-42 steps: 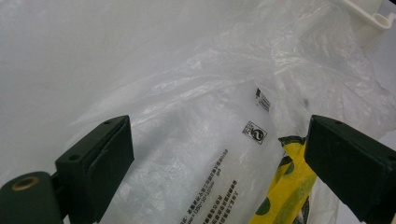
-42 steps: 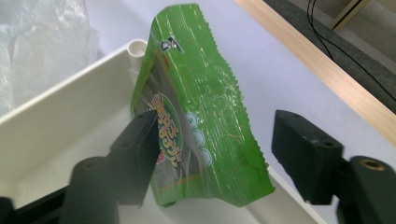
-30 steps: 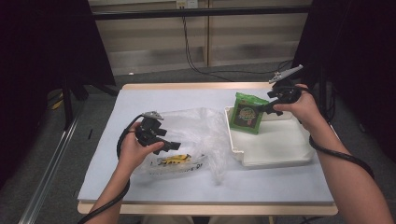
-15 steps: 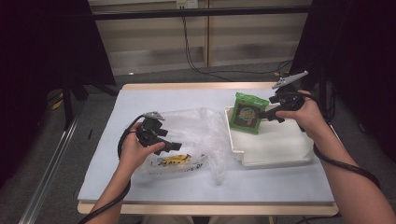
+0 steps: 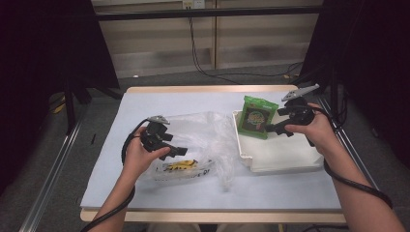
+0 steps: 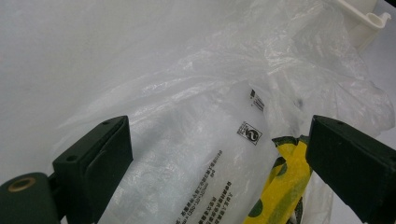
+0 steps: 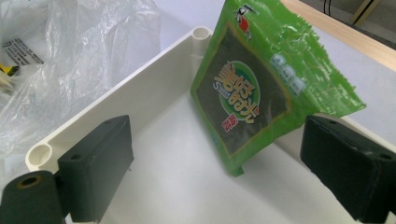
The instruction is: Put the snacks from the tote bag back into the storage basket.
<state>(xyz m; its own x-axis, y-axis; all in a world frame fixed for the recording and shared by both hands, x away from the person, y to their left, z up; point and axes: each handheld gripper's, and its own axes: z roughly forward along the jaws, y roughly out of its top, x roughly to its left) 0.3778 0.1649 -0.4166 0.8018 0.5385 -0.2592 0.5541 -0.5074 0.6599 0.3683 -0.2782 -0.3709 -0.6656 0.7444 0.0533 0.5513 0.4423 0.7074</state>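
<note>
The green snack packet (image 5: 259,116) stands tilted in the far corner of the white tray (image 5: 290,157), leaning on its wall. The right gripper (image 5: 279,126) sits just beside it; its jaws have just been opening and stand wide, squeezing nothing. The left gripper (image 5: 180,151), jaws open, rests over the clear plastic bag (image 5: 212,140)

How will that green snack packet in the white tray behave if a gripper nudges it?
The green packet stands on its bottom edge, leaning against the white tray wall, so a nudge would likely tip it flat. It looks thin and flat, so probably light and somewhat floppy. Its glossy film may slip between the fingers.
</note>
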